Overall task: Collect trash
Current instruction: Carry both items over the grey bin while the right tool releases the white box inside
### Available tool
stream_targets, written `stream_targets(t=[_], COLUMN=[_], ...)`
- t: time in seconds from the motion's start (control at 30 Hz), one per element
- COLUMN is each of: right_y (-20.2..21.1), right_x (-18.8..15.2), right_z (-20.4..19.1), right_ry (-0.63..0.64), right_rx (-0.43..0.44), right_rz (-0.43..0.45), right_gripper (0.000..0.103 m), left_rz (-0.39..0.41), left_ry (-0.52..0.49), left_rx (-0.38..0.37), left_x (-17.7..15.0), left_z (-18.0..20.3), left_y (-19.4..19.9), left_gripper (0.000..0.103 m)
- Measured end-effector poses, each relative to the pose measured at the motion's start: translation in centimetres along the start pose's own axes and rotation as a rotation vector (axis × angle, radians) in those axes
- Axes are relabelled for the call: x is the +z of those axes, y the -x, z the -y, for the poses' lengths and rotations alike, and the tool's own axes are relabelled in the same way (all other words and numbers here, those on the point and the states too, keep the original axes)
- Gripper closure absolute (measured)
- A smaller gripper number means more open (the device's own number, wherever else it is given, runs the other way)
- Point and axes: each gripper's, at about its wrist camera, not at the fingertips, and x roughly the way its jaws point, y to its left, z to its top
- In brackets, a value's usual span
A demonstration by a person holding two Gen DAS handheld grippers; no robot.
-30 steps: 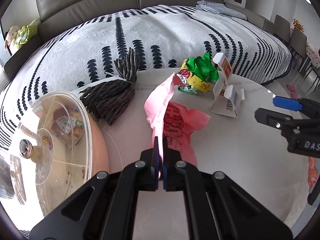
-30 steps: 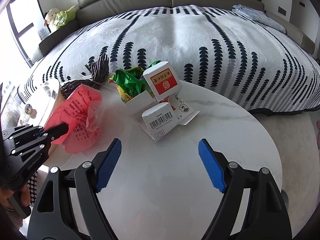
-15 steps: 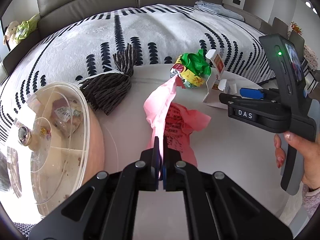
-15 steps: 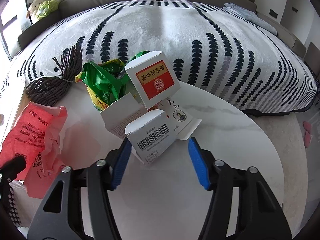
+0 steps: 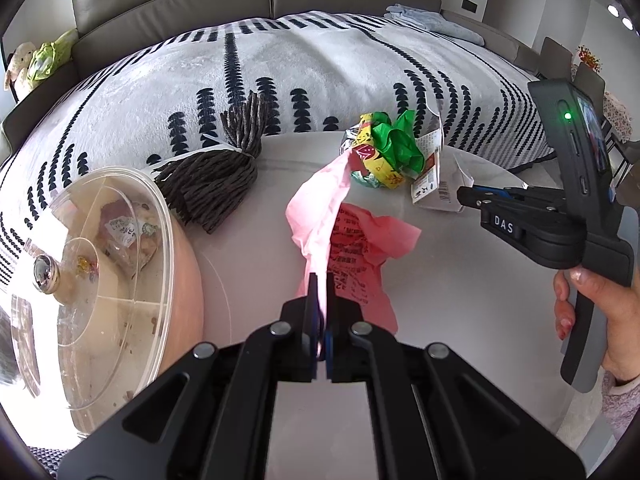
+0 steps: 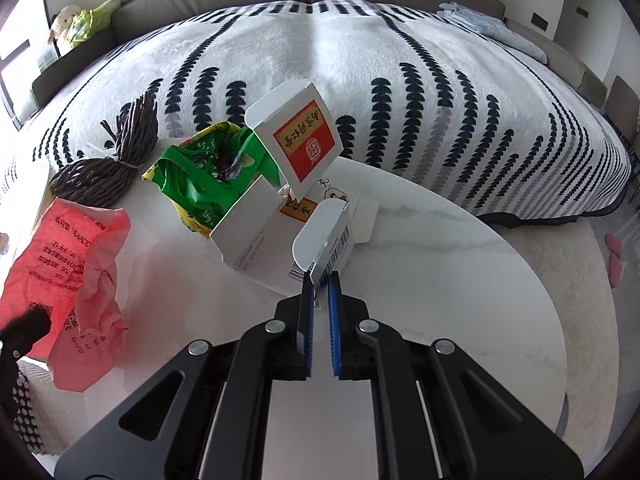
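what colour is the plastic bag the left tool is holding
Pink-red with dark printed text; the plastic bag shows best in the right wrist view.

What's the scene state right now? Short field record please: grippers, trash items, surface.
left gripper: shut on pink plastic bag
right gripper: jaws closing on a flap of the white carton
other trash: green-yellow wrapper, behind the carton
non-trash: grey tassel; clear-lidded snack tray
surface: white round table

Black claw [image 6: 320, 286] arms, blue pads; silver screws; "DAS" lettering.
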Motion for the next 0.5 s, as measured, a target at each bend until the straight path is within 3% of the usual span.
stream_targets(t=[0.03, 0.1, 0.13, 0.27, 0.33, 0.37, 0.4, 0.5], right_y=[0.1, 0.2, 0.1, -0.7, -1.2, -1.3, -1.4, -1.0], right_x=[0.0, 0.0, 0.0, 0.1, 0.2, 0.3, 0.3, 0.2], right_z=[0.0, -0.2, -0.2, -0.7, -0.9, -0.9, -0.9, -0.5], right_ry=[0.000, 0.006, 0.003, 0.013, 0.024, 0.027, 0.026, 0.015], right_rx=[0.002, 0.003, 0.007, 0.000, -0.017, -0.023, -0.026, -0.019], right_rz=[0.008, 0.019, 0.020, 0.010, 0.007, 0.009, 0.009, 0.023], right_gripper=[0.096, 0.070, 0.066, 0.066, 0.072, 0.089, 0.095, 0.101], left_rz=[0.001, 0.002, 0.001, -0.001, 0.000, 0.000, 0.001, 0.001], left_ry=[-0.001, -0.003, -0.005, -0.009, -0.007, -0.004, -0.001, 0.002], left_rx=[0.000, -0.003, -0.004, -0.005, -0.005, -0.005, -0.005, -0.009], left_x=[0.0, 0.0, 0.0, 0.0, 0.0, 0.0, 0.0, 0.1], left_z=[0.1, 0.2, 0.2, 0.3, 0.2, 0.2, 0.1, 0.0], left_y=[0.0, 0.1, 0.0, -0.1, -0.1, -0.1, -0.1, -0.1], left_gripper=[0.100, 0.100, 0.100, 0.100, 0.100, 0.100, 0.100, 0.100])
